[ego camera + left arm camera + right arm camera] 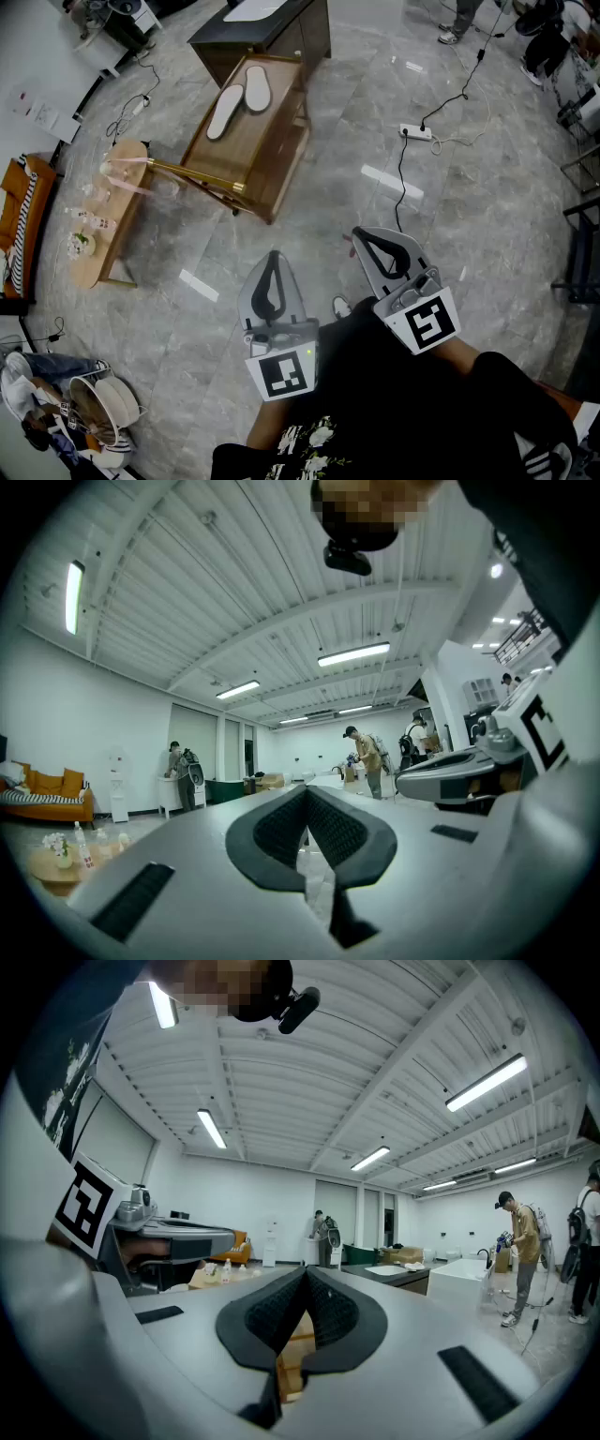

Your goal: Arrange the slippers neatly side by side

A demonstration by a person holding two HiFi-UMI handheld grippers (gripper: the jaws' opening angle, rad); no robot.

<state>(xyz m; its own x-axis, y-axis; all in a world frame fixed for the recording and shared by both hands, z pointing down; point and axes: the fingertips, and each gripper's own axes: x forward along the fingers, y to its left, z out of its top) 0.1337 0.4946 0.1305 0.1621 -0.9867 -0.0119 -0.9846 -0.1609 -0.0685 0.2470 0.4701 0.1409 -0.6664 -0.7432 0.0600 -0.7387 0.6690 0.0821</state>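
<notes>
Two white slippers lie on top of a wooden rack far ahead of me: one slipper slants to the left, the other slipper sits just right of it and a little farther back. They are close together but not lined up. Both grippers hang close to my body, well short of the rack. The left gripper is shut with nothing in it. Beside it, the right gripper is also shut and empty. Only the rack's wood shows past the jaws in the right gripper view.
A low wooden side table with bottles stands left of the rack. A dark cabinet is behind the rack. A power strip and its cable cross the grey floor on the right. A basket sits at the lower left.
</notes>
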